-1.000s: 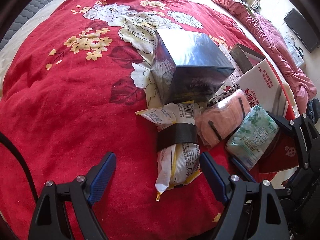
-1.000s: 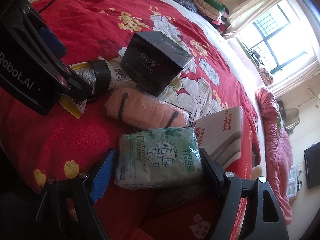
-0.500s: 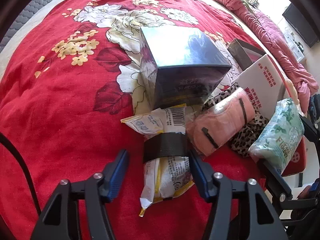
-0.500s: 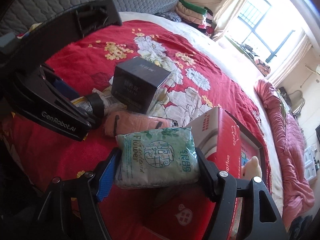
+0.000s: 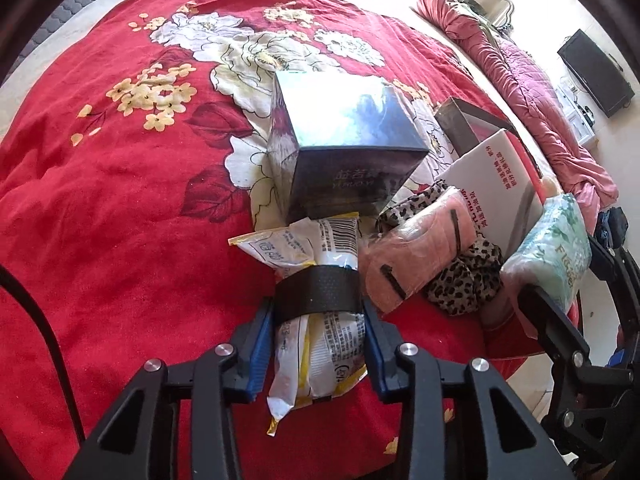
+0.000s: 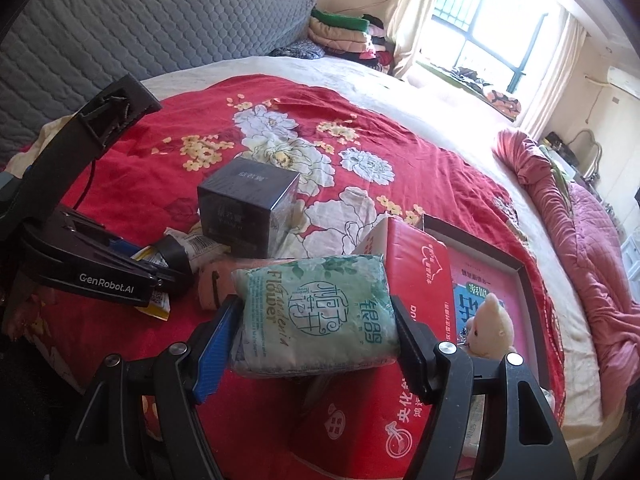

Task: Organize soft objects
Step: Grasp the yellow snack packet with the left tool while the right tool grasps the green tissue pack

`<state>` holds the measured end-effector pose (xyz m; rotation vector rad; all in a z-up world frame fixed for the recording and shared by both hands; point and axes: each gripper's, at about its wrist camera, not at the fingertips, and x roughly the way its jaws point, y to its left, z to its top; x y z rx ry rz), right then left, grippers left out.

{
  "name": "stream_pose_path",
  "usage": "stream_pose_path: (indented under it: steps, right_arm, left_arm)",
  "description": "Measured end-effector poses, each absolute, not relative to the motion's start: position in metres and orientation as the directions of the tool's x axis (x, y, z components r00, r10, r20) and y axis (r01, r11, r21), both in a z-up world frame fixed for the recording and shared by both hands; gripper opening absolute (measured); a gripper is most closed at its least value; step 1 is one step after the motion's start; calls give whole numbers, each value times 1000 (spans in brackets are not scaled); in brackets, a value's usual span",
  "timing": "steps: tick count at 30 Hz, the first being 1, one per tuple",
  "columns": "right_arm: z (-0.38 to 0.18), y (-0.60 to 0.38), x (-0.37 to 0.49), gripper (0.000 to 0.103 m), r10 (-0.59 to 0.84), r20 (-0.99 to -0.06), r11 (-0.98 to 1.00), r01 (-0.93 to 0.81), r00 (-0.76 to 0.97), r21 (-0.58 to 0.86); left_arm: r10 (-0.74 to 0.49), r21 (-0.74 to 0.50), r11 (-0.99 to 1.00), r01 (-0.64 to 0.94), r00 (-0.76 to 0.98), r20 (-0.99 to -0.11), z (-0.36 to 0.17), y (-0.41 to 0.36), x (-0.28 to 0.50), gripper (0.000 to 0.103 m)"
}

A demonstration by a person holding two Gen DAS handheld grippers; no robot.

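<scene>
A white and yellow snack packet (image 5: 296, 248) with a black tape band (image 5: 318, 294) lies on the red floral blanket (image 5: 120, 208). My left gripper (image 5: 316, 308) straddles it just below the band. Its jaws are closing and the blue pads (image 5: 262, 336) press on both sides of the packet. My right gripper (image 6: 316, 320) is shut on a green tissue pack (image 6: 312, 288) and holds it in the air over a red carton (image 6: 360, 420). In the left wrist view that tissue pack (image 5: 552, 256) hangs at the right edge.
A black glossy box (image 5: 344, 148) stands just beyond the packet. To its right lie a pink wrapped pack (image 5: 416, 256), a leopard-print cloth (image 5: 464, 280) and a white-sided red box (image 5: 492, 184). A small plush bear (image 6: 488, 328) sits in an open tray (image 6: 520, 272). A pink quilt (image 6: 580, 240) lies at the far right.
The left jaws have narrowed from wide apart to touching the snack packet. The right gripper has risen and rolled with the tissue pack, which is now off the bed.
</scene>
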<state>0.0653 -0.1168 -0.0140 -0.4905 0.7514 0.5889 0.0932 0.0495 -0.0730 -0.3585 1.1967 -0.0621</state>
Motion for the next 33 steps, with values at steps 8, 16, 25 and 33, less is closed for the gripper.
stream_pose_path:
  steps: [8, 16, 25, 33]
  right_arm:
    - [-1, -126, 64, 73, 332, -730, 762, -627, 597, -166]
    - [20, -146, 62, 73, 336, -704, 796, -589, 626, -144]
    - [37, -174, 58, 73, 327, -680, 830, -544, 657, -126]
    - [50, -204, 56, 73, 306, -658, 866, -488, 688, -108]
  left_arm:
    - [-200, -271, 956, -112, 425, -883, -39, 45, 82, 40]
    - [-211, -262, 964, -45, 469, -857, -5, 20, 74, 40]
    - [-213, -237, 971, 16, 504, -837, 25, -12, 69, 40]
    - [-220, -216, 974, 69, 523, -823, 42, -43, 65, 40]
